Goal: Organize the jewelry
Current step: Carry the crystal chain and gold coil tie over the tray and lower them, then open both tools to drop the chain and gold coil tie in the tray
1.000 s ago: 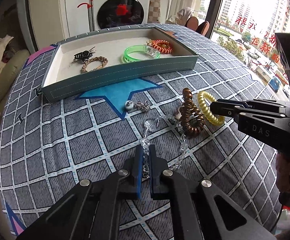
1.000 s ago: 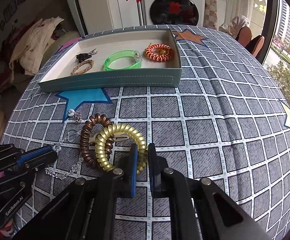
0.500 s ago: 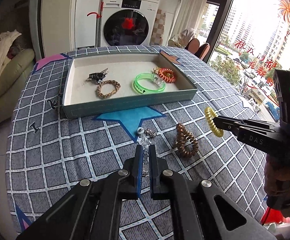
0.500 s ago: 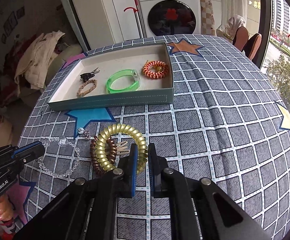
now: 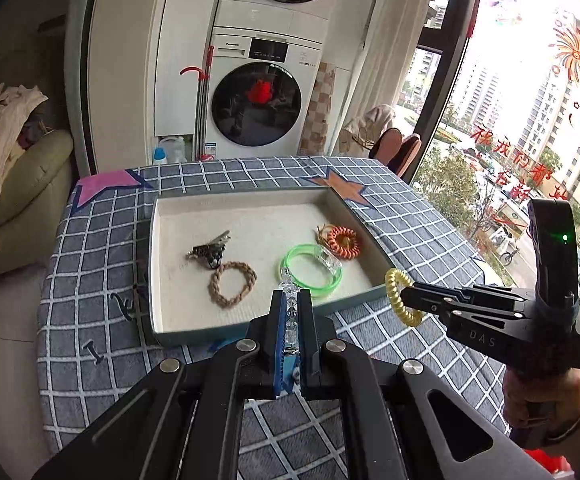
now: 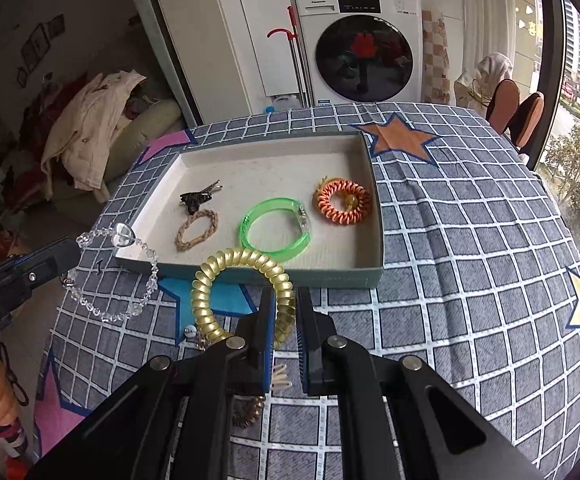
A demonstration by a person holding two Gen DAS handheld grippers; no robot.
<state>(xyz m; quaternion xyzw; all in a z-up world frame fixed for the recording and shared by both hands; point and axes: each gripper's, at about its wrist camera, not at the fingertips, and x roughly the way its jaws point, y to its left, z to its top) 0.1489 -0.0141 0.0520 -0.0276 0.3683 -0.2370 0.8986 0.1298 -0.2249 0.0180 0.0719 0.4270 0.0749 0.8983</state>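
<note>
While tray (image 6: pixel 374 216) is sitting mid-frame, left gripper (image 5: pixel 292 304) is pinching crystal bracelet (image 6: pixel 113 276); right gripper (image 6: pixel 285 304) is clamping yellow coil (image 6: pixel 225 276).

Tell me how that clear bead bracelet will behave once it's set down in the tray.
The clear bead bracelet hangs in a slack loop from the left tool, so it is probably floppy and will collapse into a heap. Its round, glassy beads look slippery; it may slide on the tray floor.
</note>
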